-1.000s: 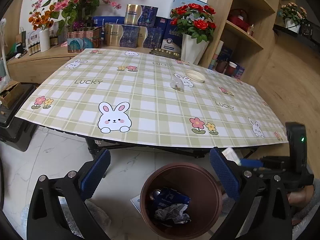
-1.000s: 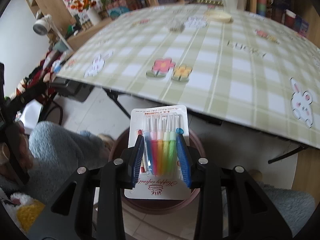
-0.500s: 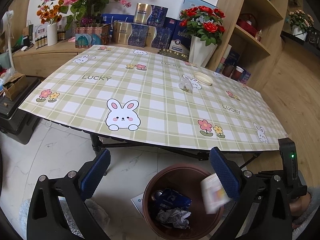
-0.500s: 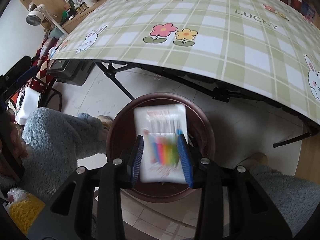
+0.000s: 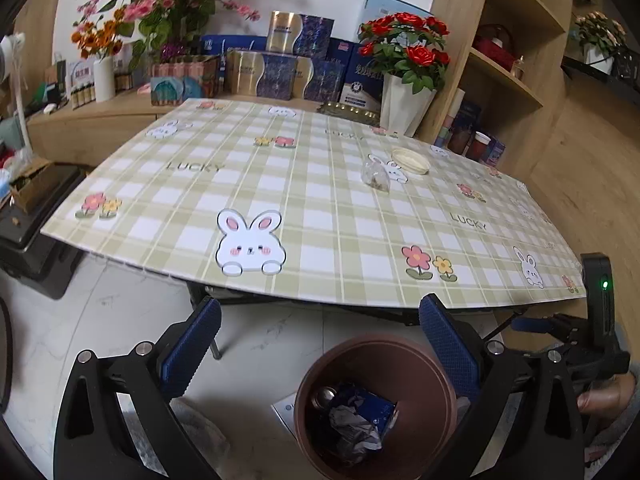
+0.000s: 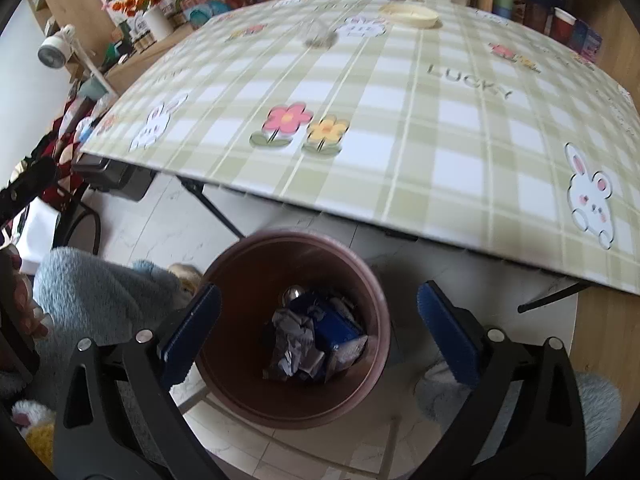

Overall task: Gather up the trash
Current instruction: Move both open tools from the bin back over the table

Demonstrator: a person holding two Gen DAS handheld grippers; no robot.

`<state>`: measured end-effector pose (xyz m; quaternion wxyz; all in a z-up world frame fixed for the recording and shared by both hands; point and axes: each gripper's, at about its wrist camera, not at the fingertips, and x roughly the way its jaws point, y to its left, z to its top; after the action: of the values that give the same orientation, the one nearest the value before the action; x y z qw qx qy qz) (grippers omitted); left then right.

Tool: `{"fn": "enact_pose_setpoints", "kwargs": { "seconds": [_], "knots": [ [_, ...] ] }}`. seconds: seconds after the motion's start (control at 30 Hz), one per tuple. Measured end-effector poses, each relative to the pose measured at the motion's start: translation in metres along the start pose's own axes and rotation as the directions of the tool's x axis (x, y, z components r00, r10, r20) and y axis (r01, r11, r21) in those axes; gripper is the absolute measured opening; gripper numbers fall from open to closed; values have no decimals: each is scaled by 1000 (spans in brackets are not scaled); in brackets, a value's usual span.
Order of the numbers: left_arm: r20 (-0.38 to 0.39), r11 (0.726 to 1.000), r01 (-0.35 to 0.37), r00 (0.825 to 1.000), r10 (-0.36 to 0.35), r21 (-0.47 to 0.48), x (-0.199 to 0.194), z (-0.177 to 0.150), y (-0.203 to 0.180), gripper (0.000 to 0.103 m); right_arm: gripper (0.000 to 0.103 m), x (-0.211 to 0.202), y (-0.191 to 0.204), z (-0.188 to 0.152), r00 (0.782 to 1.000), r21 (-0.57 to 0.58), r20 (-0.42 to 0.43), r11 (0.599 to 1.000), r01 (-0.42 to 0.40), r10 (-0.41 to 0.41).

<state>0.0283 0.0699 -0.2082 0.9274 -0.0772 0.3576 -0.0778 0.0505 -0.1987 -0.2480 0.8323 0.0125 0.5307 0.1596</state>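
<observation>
Two pieces of trash, a crumpled grey paper (image 6: 294,344) and a blue packet (image 6: 340,328), lie inside the brown bin (image 6: 248,280) on the floor beneath the checked table (image 6: 440,128); your right gripper (image 6: 318,328), jaws just sprung wide, hangs empty above it, and your left gripper (image 5: 320,344) stands equally spread.

The right hand-held gripper (image 6: 318,322) has just been opening (nothing between its jaws); the left hand-held gripper (image 5: 320,334) gapes wide.

Brown bin (image 6: 294,368) upright on the floor — crumpled paper (image 6: 294,344) (grey-white) and blue packet (image 6: 340,326) inside.
</observation>
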Motion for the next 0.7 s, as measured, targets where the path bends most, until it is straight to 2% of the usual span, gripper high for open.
{"fn": "enact_pose_setpoints", "kwargs": {
  "seconds": [0.17, 0.23, 0.47, 0.7],
  "knots": [
    [9, 1000, -1, 1000, 1, 29, 7, 18, -3, 97, 97, -7, -16, 15, 999, 49, 51, 999, 13, -15],
    [13, 999, -9, 1000, 8, 39, 12, 28, -5, 97, 97, -17, -26, 26, 995, 82, 98, 997, -8, 0],
    [68, 998, 34, 997, -38, 60, 19, 55, -20, 97, 97, -60, -42, 53, 967, 91, 255, 996, -11, -13],
    [64, 993, 58, 996, -65, 104, 32, 68, -31, 97, 97, -65, -65, 64, 956, 160, 289, 987, -3, -44]
  ]
}}
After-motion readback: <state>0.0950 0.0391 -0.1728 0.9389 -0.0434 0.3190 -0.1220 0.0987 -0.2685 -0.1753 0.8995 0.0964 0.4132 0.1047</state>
